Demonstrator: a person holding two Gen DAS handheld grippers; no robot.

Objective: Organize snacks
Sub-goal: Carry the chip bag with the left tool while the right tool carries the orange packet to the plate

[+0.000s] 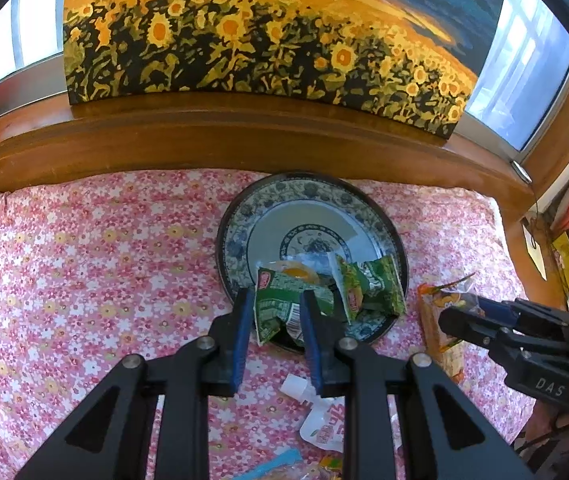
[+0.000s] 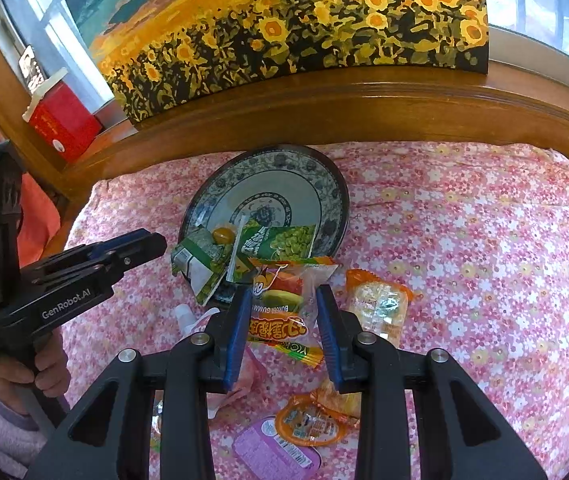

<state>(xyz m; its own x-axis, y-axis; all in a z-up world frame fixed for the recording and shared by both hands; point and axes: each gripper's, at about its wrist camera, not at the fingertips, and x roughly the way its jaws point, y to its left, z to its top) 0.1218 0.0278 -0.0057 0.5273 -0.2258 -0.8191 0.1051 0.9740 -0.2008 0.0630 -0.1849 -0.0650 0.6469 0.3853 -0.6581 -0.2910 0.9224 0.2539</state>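
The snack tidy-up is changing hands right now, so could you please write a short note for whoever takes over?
Left tool: open, its fingers either side of a green packet that hangs over the near rim of the plate.
Right tool: open around the burger gummy bag on the floral cloth, not yet gripped.
Done: two green packets, the second beside the first, lie on the plate.
Left: gummy bag, orange-edged packet, orange cup, purple tub, white pouch.

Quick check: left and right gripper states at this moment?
Left gripper: open, fingers either side of the green snack packet on the plate, not clamped.
Right gripper: open around the burger gummy packet, gaps visible.
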